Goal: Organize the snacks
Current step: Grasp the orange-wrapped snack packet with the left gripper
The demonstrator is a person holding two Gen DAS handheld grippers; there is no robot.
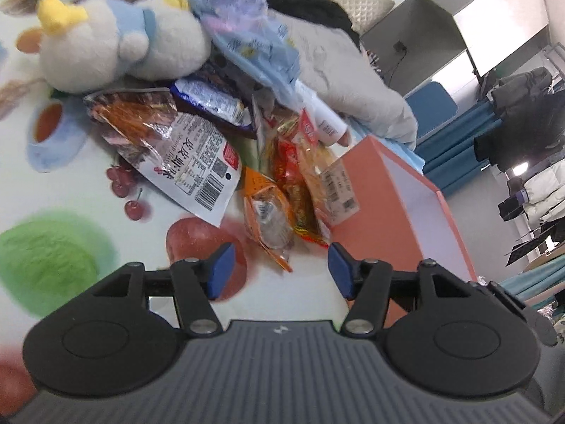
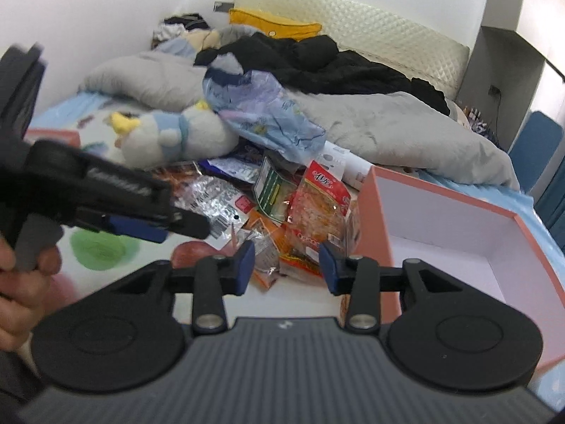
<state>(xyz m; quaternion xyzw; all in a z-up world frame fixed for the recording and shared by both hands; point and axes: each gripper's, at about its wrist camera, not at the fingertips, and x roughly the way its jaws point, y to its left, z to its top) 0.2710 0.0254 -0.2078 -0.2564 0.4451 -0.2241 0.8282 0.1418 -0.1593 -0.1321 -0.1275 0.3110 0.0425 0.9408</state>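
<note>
A pile of snack packets lies on a fruit-print sheet (image 1: 70,183). It includes a silver-white barcode packet (image 1: 190,162), a small orange packet (image 1: 265,208), a red-and-yellow packet (image 1: 307,162) and a dark blue packet (image 1: 212,102). My left gripper (image 1: 280,265) hovers just short of the orange packet's near corner, jaws open, pads touching nothing. My right gripper (image 2: 286,258) is open too, aimed at the red-and-yellow packet (image 2: 317,208) without gripping it. An open pink box (image 2: 459,229) with a white inside stands right of the pile. A hand (image 2: 21,275) holds the left gripper (image 2: 141,226) at the left.
A white plush toy (image 1: 116,46) and a crumpled blue plastic bag (image 1: 247,35) lie behind the pile. A white tube (image 1: 328,123) rests by the box (image 1: 416,205). A grey duvet (image 2: 388,123) and black clothes (image 2: 317,60) cover the back of the bed.
</note>
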